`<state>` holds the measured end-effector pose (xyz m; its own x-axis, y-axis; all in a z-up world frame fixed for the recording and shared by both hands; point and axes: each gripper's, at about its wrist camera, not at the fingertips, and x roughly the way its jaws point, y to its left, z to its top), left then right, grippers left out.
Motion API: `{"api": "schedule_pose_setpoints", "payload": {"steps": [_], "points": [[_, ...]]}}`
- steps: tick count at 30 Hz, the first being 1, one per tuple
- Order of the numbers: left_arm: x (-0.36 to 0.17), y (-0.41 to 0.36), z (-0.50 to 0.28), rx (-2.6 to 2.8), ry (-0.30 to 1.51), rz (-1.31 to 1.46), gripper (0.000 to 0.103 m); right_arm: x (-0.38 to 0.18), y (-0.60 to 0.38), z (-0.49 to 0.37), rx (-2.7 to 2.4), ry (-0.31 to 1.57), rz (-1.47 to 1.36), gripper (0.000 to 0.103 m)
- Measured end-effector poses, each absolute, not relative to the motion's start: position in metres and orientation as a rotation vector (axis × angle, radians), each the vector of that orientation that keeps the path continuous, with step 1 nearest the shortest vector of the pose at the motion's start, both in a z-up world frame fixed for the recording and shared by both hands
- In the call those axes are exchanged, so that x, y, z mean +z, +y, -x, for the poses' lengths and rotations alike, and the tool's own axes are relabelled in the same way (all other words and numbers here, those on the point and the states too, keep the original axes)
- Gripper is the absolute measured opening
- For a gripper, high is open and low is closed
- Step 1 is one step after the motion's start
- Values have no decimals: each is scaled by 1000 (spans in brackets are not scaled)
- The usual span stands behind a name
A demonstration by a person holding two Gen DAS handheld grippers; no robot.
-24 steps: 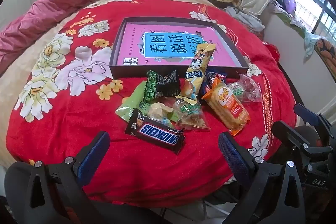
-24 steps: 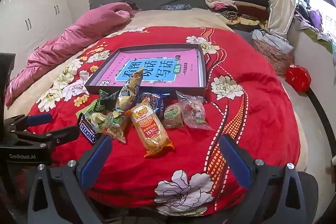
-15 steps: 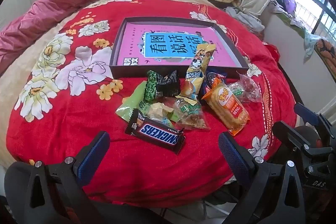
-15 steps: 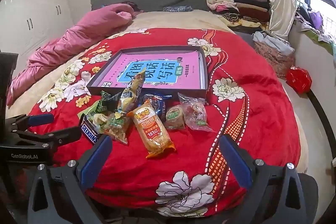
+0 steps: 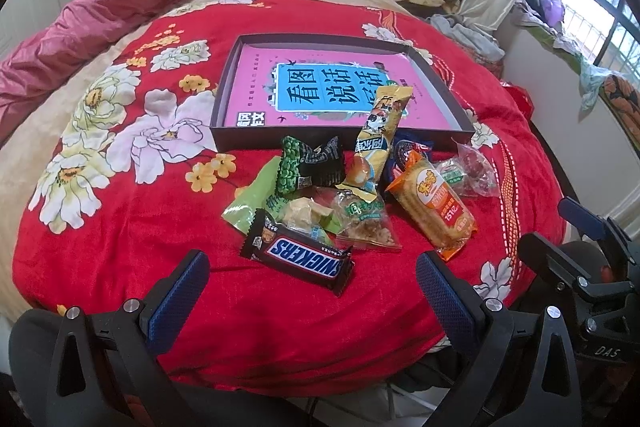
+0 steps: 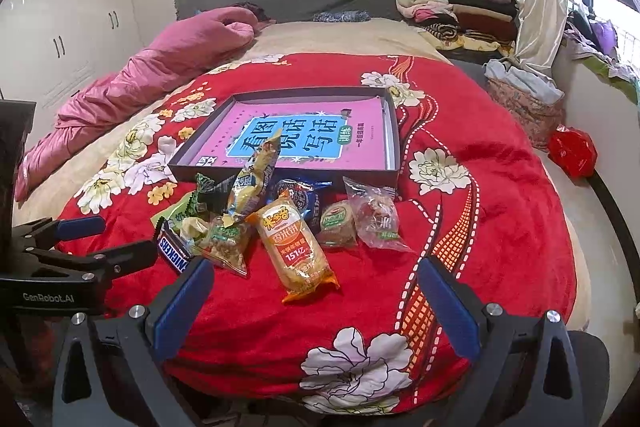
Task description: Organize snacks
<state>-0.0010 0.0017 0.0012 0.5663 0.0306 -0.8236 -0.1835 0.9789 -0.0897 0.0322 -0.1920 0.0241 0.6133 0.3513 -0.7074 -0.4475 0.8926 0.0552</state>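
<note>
A pile of snack packets lies on a red flowered blanket in front of a dark shallow box (image 5: 224, 95) (image 6: 394, 131) lined with a pink book. A Snickers bar (image 5: 298, 253) (image 6: 172, 251) is nearest. An orange rice-cracker pack (image 5: 434, 205) (image 6: 294, 247), a yellow packet (image 5: 378, 141) (image 6: 254, 175) leaning on the box rim, a black-green packet (image 5: 312, 163) and clear-wrapped sweets (image 6: 376, 219) lie around it. My left gripper (image 5: 312, 287) is open and empty, just short of the Snickers. My right gripper (image 6: 316, 291) is open and empty, just short of the orange pack.
A pink quilt (image 6: 160, 67) lies along the bed's left side. Folded clothes (image 6: 448, 3) are stacked at the headboard's right. A red bag (image 6: 572, 151) sits off the bed's right edge, by the window wall.
The right wrist view has tilted up and drawn slightly closer to the snacks. The left gripper has barely moved. Both stay open.
</note>
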Motion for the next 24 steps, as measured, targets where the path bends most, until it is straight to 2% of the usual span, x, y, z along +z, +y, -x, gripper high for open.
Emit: {"api": "schedule_pose_setpoints", "payload": {"steps": [15,24], "points": [[2,-1,0,150,990,130,103,23,-192,-33,461,794,132,103],[-3,12,-1,146,935,230,102,13,-190,-40,471,820,140,103]]}}
